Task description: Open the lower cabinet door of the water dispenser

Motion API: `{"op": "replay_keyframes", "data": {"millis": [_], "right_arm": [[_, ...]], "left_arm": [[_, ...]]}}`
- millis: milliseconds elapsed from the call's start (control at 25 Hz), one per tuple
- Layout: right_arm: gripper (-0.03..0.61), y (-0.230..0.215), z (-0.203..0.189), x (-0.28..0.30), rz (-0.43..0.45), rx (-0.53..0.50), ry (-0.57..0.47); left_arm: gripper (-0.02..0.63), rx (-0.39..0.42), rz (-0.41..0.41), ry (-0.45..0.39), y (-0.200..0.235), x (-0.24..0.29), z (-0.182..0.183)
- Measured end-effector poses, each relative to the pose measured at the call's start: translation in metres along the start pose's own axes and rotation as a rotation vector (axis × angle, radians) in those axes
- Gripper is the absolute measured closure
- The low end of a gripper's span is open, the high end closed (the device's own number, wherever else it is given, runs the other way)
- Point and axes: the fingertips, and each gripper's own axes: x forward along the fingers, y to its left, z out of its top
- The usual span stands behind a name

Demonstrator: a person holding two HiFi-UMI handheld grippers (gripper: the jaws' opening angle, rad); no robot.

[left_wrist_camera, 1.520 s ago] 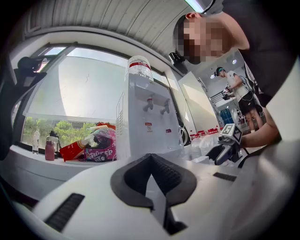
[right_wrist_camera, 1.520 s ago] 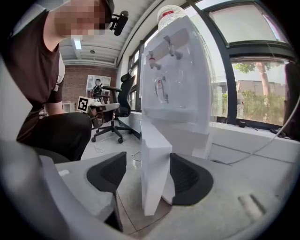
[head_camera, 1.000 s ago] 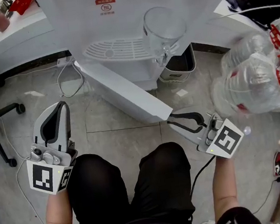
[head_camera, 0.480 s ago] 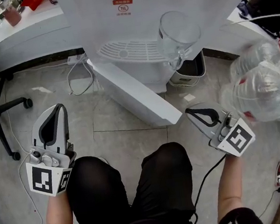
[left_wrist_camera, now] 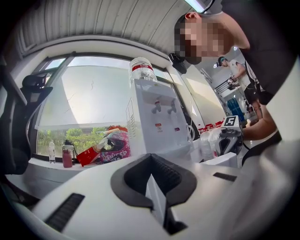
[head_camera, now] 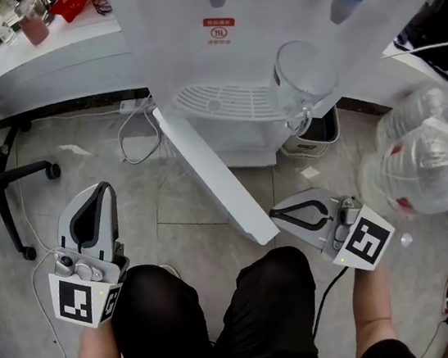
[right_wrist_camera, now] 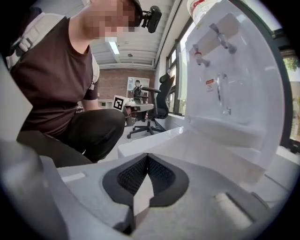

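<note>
The white water dispenser (head_camera: 267, 11) stands at the top of the head view, with a clear pitcher (head_camera: 305, 76) on its drip tray. Its lower cabinet door (head_camera: 216, 179) is swung wide open, a long white panel running out toward me. My right gripper (head_camera: 273, 214) is shut with nothing between its jaws, its tips just right of the door's free end; I cannot tell whether they touch. In the right gripper view the door (right_wrist_camera: 154, 140) lies just beyond the closed tips. My left gripper (head_camera: 107, 185) is shut and empty over the floor, well left of the door.
An office chair (head_camera: 1, 180) stands at the left, and loose cables (head_camera: 139, 136) lie by the dispenser's base. A small bin (head_camera: 317, 132) sits right of the base. Bagged empty water bottles (head_camera: 428, 162) fill the right side. My knees (head_camera: 210, 316) are below the grippers.
The right gripper left the door's free edge, swung away to the right, then came back beside it, shut. The door now lies at a steeper angle, swung further out. The left gripper barely moved.
</note>
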Motion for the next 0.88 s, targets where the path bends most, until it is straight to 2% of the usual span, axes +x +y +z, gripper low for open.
{"op": "replay_keyframes", "data": {"millis": [80, 160, 520, 680, 880], "right_arm": [[0.575, 0.009, -0.021, 0.006, 0.088, -0.013, 0.174], [0.575, 0.015, -0.023, 0.016, 0.136, -0.028, 0.223], [0.575, 0.036, 0.003, 0.057, 0.250, -0.053, 0.158], [0.575, 0.044, 0.024, 0.079, 0.290, -0.125, 0.066], [0.575, 0.053, 0.032, 0.099, 0.351, -0.175, 0.062]], "left_arm": [[0.606, 0.003, 0.003, 0.000, 0.000, -0.001, 0.000], [0.606, 0.004, 0.007, 0.000, 0.001, -0.003, 0.001], [0.606, -0.005, 0.044, -0.006, 0.012, -0.015, 0.005], [0.606, -0.006, 0.057, -0.007, 0.017, -0.020, 0.006], [0.606, -0.002, 0.073, -0.009, 0.021, -0.024, 0.006]]}}
